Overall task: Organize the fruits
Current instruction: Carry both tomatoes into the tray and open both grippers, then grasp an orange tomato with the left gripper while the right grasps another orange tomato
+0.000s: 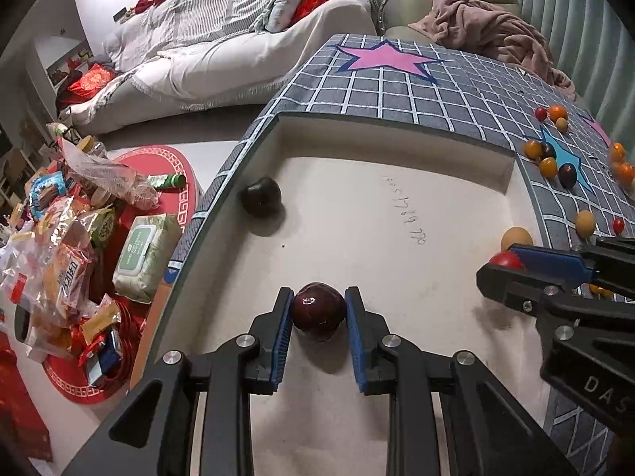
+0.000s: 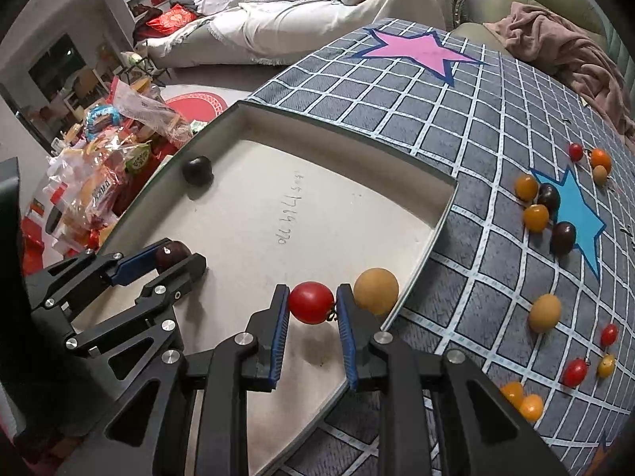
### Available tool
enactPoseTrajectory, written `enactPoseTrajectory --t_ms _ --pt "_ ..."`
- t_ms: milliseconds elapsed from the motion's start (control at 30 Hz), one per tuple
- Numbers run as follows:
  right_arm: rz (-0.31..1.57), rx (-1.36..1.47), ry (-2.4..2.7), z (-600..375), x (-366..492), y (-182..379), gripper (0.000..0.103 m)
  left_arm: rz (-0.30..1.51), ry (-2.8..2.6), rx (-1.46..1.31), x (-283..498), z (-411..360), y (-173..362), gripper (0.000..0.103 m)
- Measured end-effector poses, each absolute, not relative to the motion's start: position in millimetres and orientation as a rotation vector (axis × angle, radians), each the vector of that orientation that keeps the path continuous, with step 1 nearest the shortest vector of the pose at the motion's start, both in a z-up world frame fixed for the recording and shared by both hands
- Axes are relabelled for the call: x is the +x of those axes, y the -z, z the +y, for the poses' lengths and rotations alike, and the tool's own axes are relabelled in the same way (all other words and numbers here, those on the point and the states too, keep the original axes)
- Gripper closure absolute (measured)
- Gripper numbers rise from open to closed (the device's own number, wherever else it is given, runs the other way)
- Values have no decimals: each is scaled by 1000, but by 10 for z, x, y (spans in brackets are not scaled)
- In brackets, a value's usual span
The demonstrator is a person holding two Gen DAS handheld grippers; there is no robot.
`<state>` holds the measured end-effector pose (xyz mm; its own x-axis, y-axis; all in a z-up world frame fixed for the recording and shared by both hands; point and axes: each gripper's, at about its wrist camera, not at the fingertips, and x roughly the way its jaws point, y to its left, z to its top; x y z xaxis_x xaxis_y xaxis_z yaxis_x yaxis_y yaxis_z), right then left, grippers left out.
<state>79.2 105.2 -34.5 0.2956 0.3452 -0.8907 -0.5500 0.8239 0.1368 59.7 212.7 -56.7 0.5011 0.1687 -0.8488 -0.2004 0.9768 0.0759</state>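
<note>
My left gripper (image 1: 318,311) is shut on a dark purple fruit (image 1: 318,309) and holds it low over the white tray (image 1: 397,206). It also shows in the right wrist view (image 2: 174,256). My right gripper (image 2: 311,303) is shut on a red cherry tomato (image 2: 310,302) over the tray's right side; it shows in the left wrist view (image 1: 506,261). A dark fruit (image 2: 197,170) lies in the tray's far left corner. A tan round fruit (image 2: 375,290) lies in the tray by its right wall.
Loose orange, red, dark and tan fruits (image 2: 535,217) lie scattered on the grey grid cloth (image 2: 456,127) right of the tray. Snack bags (image 1: 67,246) pile on a red stool left of the table. A sofa (image 1: 222,51) stands behind.
</note>
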Motion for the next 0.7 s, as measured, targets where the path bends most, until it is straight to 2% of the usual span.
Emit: enactPoseTrajectory --t_ms 67,133,167,200,233,267,300,400,500,633,700 --pt "1126 -206 -605 1050 791 346 74 1028 -221 -27 600 2112 574 76" --pt "1125 -191 -626 1055 788 331 57 1031 -219 -26 605 2109 579 75" --pt "1118 -191 -630 1064 773 315 54 1032 -221 -24 605 2107 580 75" --pt "1111 -194 -634 1073 762 297 48 1032 -222 -23 607 2106 581 73" --pt "1108 -195 -638 1077 753 284 40 1032 -226 -22 606 2110 581 67" --pt "1104 -192 -640 1082 741 268 37 1031 -238 -22 603 2115 577 37" --pt "1098 -185 -640 1076 735 251 31 1023 -249 -24 596 2123 561 15" --pt "1084 -149 -640 1025 740 166 23 944 -259 -17 539 2113 435 14" --pt "1072 -160 -632 1001 711 106 19 961 -260 -20 543 2106 436 14" --pt "1034 -170 -588 909 665 21 0 969 -256 -61 502 2116 427 14" --pt "1032 -151 -595 862 666 -8 0 974 -259 -56 479 2105 409 14"
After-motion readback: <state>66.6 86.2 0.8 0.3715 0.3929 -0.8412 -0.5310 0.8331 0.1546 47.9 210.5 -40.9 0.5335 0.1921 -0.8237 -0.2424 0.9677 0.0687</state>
